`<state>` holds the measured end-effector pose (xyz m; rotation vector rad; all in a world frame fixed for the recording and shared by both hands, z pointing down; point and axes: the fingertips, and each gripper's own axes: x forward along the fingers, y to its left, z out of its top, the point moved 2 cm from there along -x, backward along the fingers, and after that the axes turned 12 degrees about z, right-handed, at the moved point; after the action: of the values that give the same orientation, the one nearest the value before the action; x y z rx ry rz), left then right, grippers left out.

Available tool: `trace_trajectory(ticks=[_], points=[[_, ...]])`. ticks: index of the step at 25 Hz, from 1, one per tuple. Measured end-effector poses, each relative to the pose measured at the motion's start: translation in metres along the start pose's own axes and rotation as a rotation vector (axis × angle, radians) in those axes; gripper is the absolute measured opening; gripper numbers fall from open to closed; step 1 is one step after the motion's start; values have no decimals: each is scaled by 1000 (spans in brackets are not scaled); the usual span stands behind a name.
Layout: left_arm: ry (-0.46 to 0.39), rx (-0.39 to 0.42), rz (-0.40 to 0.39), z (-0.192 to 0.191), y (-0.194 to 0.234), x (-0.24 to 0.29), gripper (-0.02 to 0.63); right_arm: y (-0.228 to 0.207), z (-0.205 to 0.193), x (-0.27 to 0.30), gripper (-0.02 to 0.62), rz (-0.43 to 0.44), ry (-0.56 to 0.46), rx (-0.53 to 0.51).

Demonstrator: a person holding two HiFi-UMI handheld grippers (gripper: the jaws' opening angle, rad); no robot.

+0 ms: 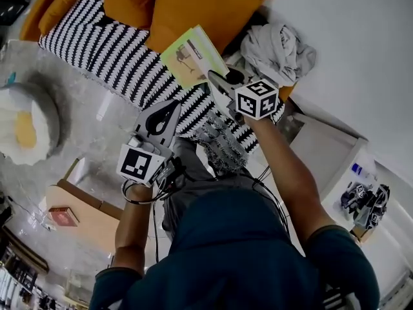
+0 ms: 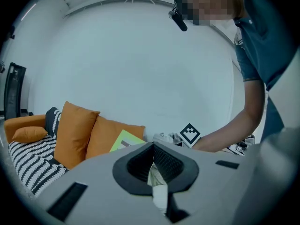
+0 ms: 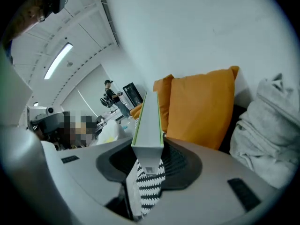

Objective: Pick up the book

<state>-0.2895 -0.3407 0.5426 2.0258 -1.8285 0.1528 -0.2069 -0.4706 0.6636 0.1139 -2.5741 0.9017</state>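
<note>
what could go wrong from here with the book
The right tool pinches the book only near one edge, so it may pivot or slip out and drop onto the striped sofa. The left tool hangs empty, so nothing supports the book if it tips.

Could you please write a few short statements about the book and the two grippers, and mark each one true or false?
1. The right gripper is shut on the green book. True.
2. The book lies flat on the striped blanket. False: it is held up off it, between the jaws.
3. Orange cushions sit next to the striped blanket. True.
4. The left gripper also clamps the book. False: it is apart from the book, nearer the person.
</note>
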Motion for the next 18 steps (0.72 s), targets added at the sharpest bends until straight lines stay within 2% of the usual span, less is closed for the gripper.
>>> trace_trajectory(ticks=[8, 18], points=[[-37, 50, -6, 29, -32, -5, 3, 49, 48, -49, 153, 42, -121, -92], [-94, 124, -11, 67, -71, -12, 3, 101, 93, -120, 153, 53, -201, -254]])
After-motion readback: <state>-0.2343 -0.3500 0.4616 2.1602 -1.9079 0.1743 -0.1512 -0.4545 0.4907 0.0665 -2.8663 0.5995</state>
